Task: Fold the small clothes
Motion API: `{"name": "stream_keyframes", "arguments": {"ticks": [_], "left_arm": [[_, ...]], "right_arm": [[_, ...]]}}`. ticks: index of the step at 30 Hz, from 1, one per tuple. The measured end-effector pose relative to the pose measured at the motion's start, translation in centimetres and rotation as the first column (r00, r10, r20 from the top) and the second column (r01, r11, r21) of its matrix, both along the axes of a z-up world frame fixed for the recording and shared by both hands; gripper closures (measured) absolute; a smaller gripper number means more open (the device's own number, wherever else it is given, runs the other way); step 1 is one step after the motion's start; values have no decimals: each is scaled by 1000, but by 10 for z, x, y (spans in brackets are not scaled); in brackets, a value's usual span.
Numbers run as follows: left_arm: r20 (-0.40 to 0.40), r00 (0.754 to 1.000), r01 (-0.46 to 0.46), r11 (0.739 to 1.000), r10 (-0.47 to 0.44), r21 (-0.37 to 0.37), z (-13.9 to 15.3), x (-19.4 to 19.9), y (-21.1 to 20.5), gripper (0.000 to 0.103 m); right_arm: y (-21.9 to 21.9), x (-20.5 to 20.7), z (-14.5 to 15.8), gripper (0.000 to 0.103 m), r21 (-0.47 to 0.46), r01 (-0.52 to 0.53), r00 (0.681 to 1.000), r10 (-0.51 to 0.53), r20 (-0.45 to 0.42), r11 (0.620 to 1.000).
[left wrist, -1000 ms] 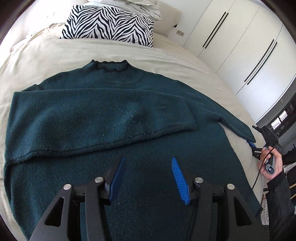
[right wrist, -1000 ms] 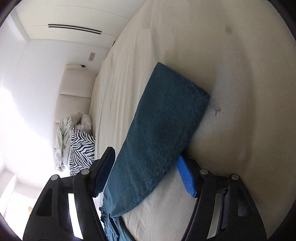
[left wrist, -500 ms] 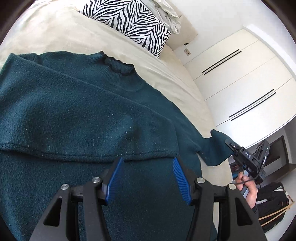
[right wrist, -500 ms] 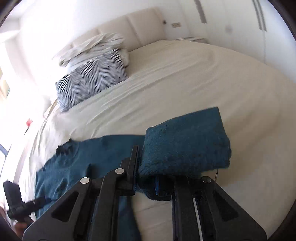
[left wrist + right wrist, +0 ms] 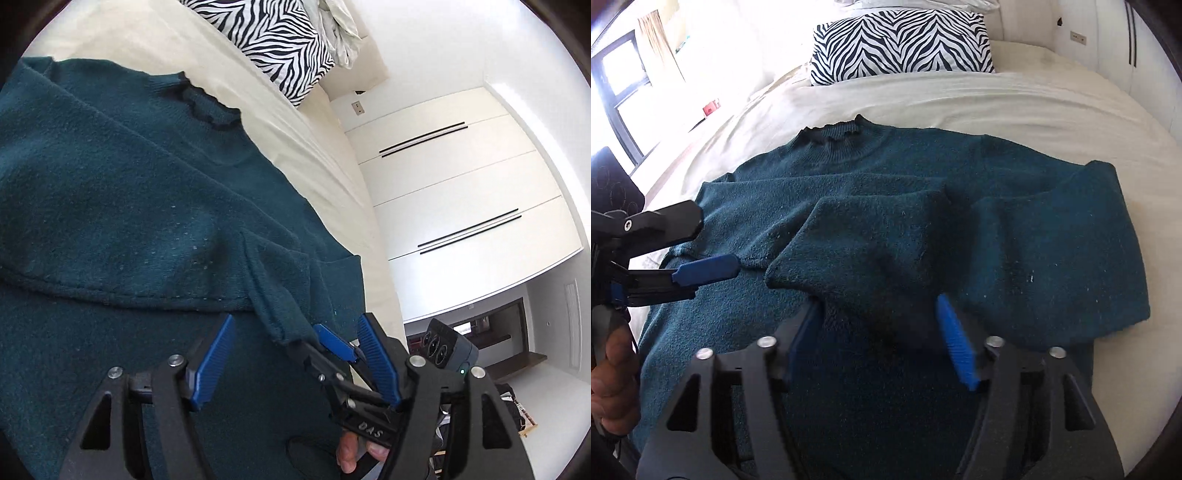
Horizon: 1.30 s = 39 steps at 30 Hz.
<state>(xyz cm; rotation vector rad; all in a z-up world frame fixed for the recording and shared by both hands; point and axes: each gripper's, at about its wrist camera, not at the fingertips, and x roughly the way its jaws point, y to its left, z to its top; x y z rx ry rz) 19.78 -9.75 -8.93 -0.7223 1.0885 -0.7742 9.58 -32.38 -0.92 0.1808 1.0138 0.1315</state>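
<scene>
A dark teal sweater (image 5: 110, 206) lies flat on the cream bed (image 5: 280, 122), neck toward the pillow. One sleeve is folded across the chest. My right gripper (image 5: 877, 328) has open jaws with the cuff of the other sleeve (image 5: 857, 254) lying between them over the sweater's body (image 5: 1052, 258). It shows in the left wrist view (image 5: 314, 343) at the sleeve end (image 5: 273, 295). My left gripper (image 5: 299, 362) is open and empty just above the sweater, beside the right gripper; it appears at the left of the right wrist view (image 5: 701, 254).
A zebra-print pillow (image 5: 901, 40) and crumpled white bedding (image 5: 336, 33) lie at the head of the bed. White wardrobe doors (image 5: 461, 192) stand along the right side. A window (image 5: 620, 81) is at the far left.
My right gripper has carried the sleeve from the bed's edge across onto the sweater's body and opened its jaws. My left gripper has moved right and closer to the sweater.
</scene>
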Motion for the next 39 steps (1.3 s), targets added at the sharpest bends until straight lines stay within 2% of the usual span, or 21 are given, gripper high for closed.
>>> {"name": "stream_keyframes", "arguments": {"ticks": [2,4,6,7,8,9,10,12,17,23,28,32,35,39], "left_arm": [[-22,999,47,998,-47,29,-3,9,-22,29],[-67,996,72,995,-67,74,-12,20,-40,35],[-101,992,84,991,-74,102,-18,25,-51,57],[-96,992,89,988,-78,123,-17,26,-55,62],[-82,993,94,984,-82,151,-15,27,-60,72],[-69,994,97,979,-86,178,-12,27,-63,87],[-59,995,96,976,-86,195,-10,27,-64,92],[-41,996,88,975,-82,202,-6,27,-64,96],[45,997,43,972,-55,232,13,20,-51,98],[138,990,-5,971,-29,237,42,16,-36,99],[253,967,-49,968,-15,244,84,16,-24,99],[325,946,-76,964,-12,255,109,20,-4,99],[348,937,-108,955,5,275,111,23,23,99],[335,940,-164,941,58,297,87,28,63,99]], "right_arm": [[-12,-11,-9,32,29,8,1000,-9,14,1000],[-18,-17,-13,32,62,30,999,-31,11,998],[-26,-26,-10,32,119,53,998,-56,21,991],[-31,-31,-9,32,151,63,997,-67,23,986],[-37,-34,-9,32,186,77,996,-83,21,980],[-42,-40,-9,32,216,95,995,-101,15,972],[-48,-47,-11,32,243,115,993,-120,7,963],[-58,-55,-16,32,291,150,988,-153,-12,945],[-76,-73,-22,32,371,204,977,-211,-23,906],[-80,-77,-24,32,376,220,973,-228,-25,900],[-79,-77,-23,32,372,226,972,-231,-32,900],[-81,-71,-25,32,397,249,967,-252,-46,883],[-85,-69,-28,32,420,267,962,-267,-60,867],[-91,-64,-31,32,467,293,953,-291,-78,835]]}}
